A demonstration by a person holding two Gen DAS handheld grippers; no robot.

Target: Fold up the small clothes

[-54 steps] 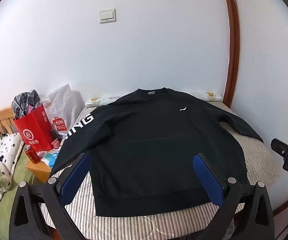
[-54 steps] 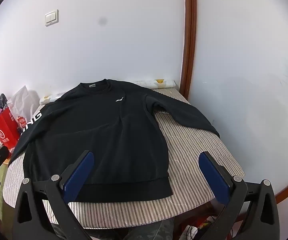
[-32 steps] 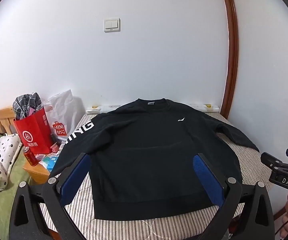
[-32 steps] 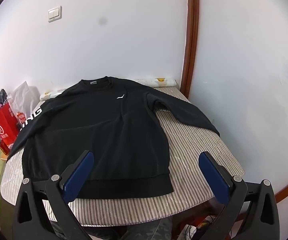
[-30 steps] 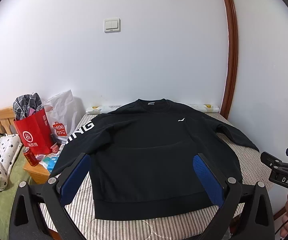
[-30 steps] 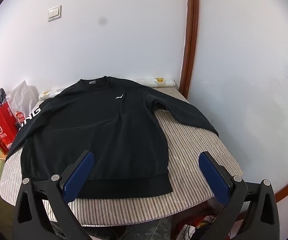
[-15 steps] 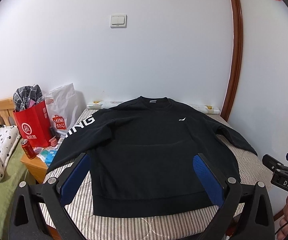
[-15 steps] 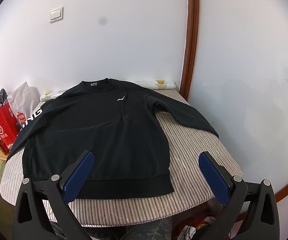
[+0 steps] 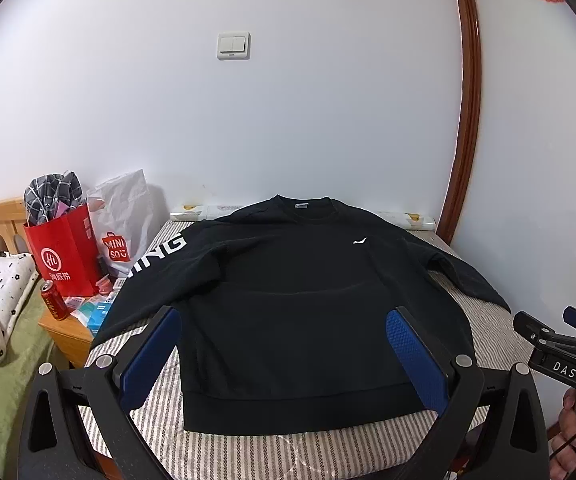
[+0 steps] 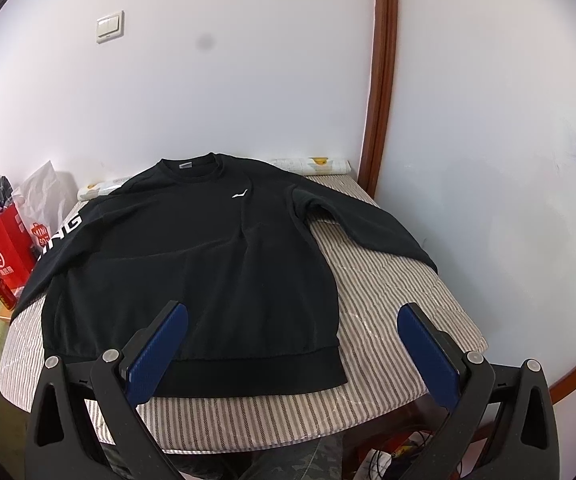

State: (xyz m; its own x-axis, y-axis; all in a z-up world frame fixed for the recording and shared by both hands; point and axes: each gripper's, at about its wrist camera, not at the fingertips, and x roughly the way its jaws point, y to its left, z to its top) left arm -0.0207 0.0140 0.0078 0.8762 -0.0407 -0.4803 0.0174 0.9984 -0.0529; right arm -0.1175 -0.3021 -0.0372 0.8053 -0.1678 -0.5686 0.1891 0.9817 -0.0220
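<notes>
Nearest, the left gripper (image 9: 284, 354) is spread wide with nothing between its blue pads, held above the near hem of the sweatshirt (image 9: 299, 300). The right gripper (image 10: 291, 354) is likewise wide and empty, held over the hem's right corner and the bare striped table cover (image 10: 387, 320). The black sweatshirt lies flat, front up, collar toward the wall; its left sleeve hangs off the table edge and its right sleeve stretches out across the cover. Left of the table, a drink can (image 9: 54, 301) stands on a low wooden stand, beside a red bag (image 9: 62, 254) and a white bag (image 9: 122, 222). Farthest, a light switch (image 9: 233, 45) sits on the wall.
</notes>
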